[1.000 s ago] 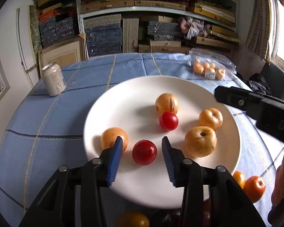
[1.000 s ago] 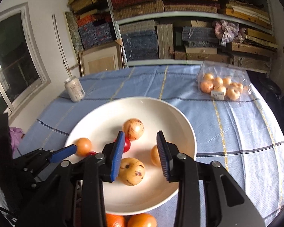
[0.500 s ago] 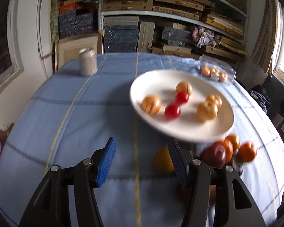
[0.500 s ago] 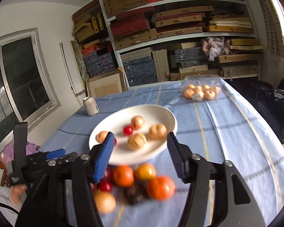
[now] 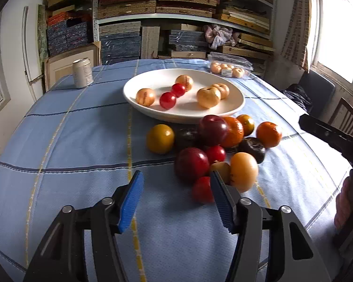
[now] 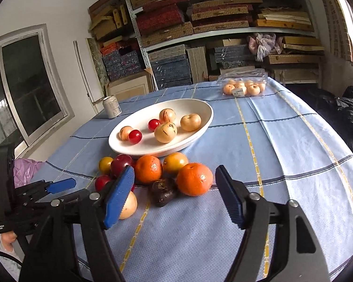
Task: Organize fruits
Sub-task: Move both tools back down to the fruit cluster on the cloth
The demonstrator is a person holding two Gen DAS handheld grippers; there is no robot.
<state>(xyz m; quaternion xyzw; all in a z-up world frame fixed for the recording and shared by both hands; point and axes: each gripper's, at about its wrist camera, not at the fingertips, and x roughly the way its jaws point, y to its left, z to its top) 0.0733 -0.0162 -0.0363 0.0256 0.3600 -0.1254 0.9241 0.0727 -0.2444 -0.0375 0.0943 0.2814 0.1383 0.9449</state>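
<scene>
1. Writing: the can (image 5: 82, 72), upper left of the left wrist view, has print too small to read; the clear fruit pack (image 6: 243, 83) at the top of the right wrist view carries a white label, also unreadable. White lettering on the left tool's body (lower left of the right wrist view) is too small to make out.
2. Left gripper (image 5: 175, 195): jaws have just been opening and stand spread, nothing btwn the blue pads, only tablecloth (image 5: 70, 141).
3. Loose fruit pile (image 5: 211, 145) sits centre-right in the left wrist view, just beyond and right of the left gripper; a small red fruit (image 5: 202, 189) lies just beside the right pad.
4. Right gripper (image 6: 174, 195): jaws also just opening, spread, gripping nothing. An orange (image 6: 194, 179) and a dark fruit (image 6: 163, 191) lie just past the gap, w/ a pale fruit (image 6: 129, 205) partly behind the left pad.
5. White plate (image 5: 138, 98) (upper centre) holds six fruits, just behind the pile.
</scene>
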